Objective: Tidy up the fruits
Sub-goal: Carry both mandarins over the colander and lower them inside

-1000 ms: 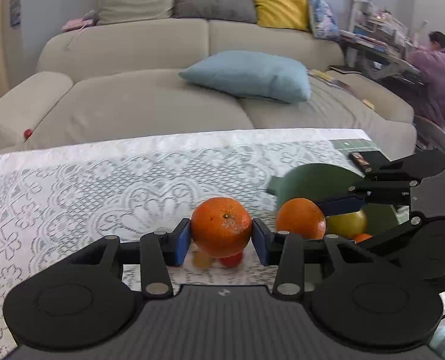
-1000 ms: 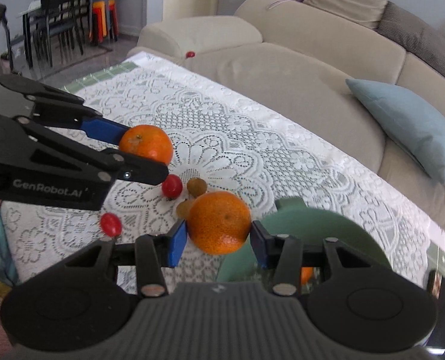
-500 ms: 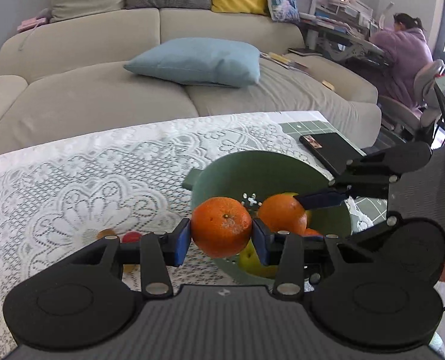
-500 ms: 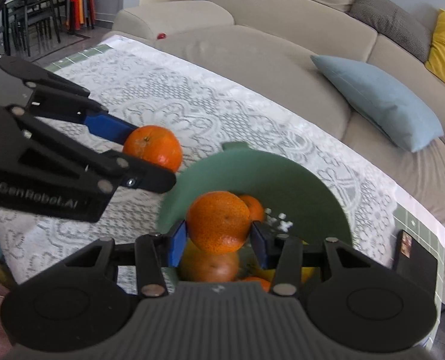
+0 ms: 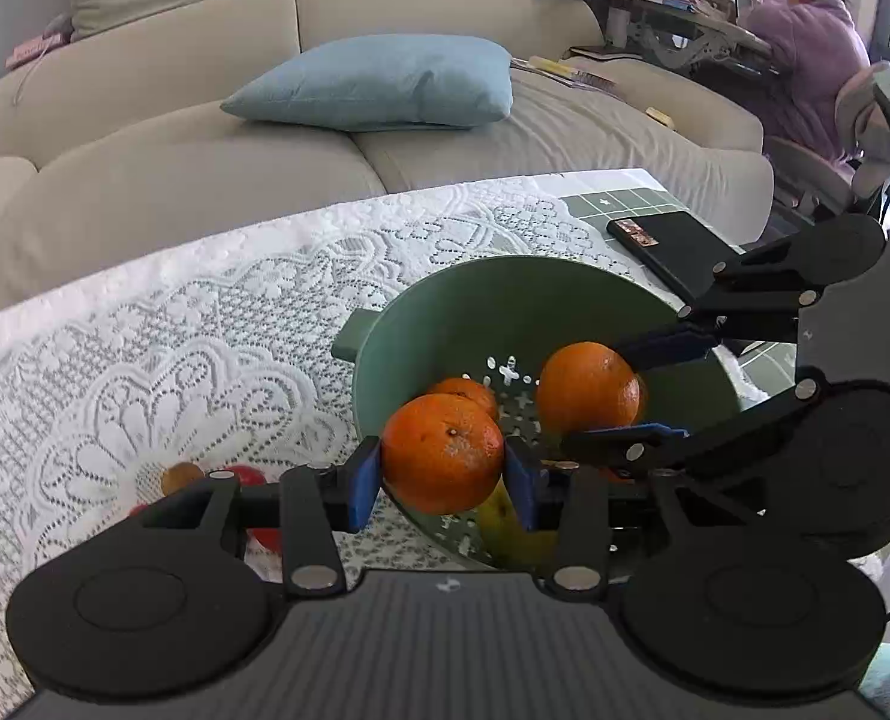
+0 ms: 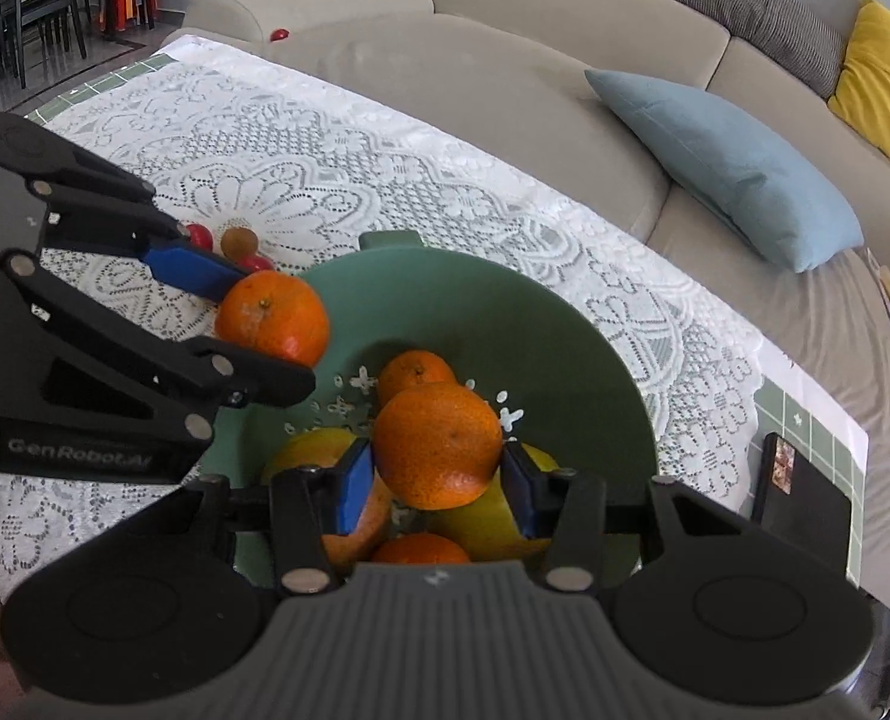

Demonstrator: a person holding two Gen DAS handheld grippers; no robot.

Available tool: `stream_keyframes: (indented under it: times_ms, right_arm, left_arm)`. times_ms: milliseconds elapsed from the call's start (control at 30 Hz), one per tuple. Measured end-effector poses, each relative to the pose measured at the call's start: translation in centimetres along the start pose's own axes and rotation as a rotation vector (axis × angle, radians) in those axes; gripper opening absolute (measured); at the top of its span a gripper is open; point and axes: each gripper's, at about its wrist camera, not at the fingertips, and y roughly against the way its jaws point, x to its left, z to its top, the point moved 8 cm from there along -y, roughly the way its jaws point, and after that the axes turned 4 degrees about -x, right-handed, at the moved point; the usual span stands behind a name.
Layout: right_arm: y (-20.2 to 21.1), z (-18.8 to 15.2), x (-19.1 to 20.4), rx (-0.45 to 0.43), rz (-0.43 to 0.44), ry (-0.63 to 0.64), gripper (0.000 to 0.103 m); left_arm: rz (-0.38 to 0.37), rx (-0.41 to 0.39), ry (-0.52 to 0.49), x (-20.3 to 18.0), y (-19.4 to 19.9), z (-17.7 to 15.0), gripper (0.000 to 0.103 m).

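Note:
My left gripper (image 5: 443,471) is shut on an orange (image 5: 442,452) and holds it over the near rim of the green colander bowl (image 5: 505,300). My right gripper (image 6: 437,477) is shut on another orange (image 6: 437,444) and holds it above the bowl's (image 6: 565,348) inside. The right gripper also shows in the left wrist view (image 5: 643,390), the left gripper in the right wrist view (image 6: 247,324). In the bowl lie a small orange (image 6: 415,369), yellow fruits (image 6: 493,525) and more oranges (image 6: 421,549), partly hidden.
Small red fruits (image 6: 200,234) and brown fruits (image 6: 238,241) lie on the lace tablecloth (image 6: 265,168) left of the bowl. A black phone (image 5: 661,243) lies near the table's right edge. A beige sofa with a blue cushion (image 5: 379,81) stands behind the table.
Both grippers have moved with their oranges from above the tablecloth to above the bowl. The right one now hangs lower, over the fruit inside.

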Motion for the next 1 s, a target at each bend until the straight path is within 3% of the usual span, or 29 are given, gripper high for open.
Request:
stream_keyframes:
  times_ms: [467, 1000]
  right_arm:
    - [-1.2, -0.1, -0.1, 0.020, 0.008, 0.054, 0.044]
    - [-1.9, 0.3, 0.6, 0.041, 0.017, 0.160, 0.043]
  left_arm:
    - [-0.034, 0.037, -0.068, -0.3, -2.1, 0.4, 0.049]
    - [-0.057, 0.070, -0.066, -0.2, -3.2, 0.3, 0.052]
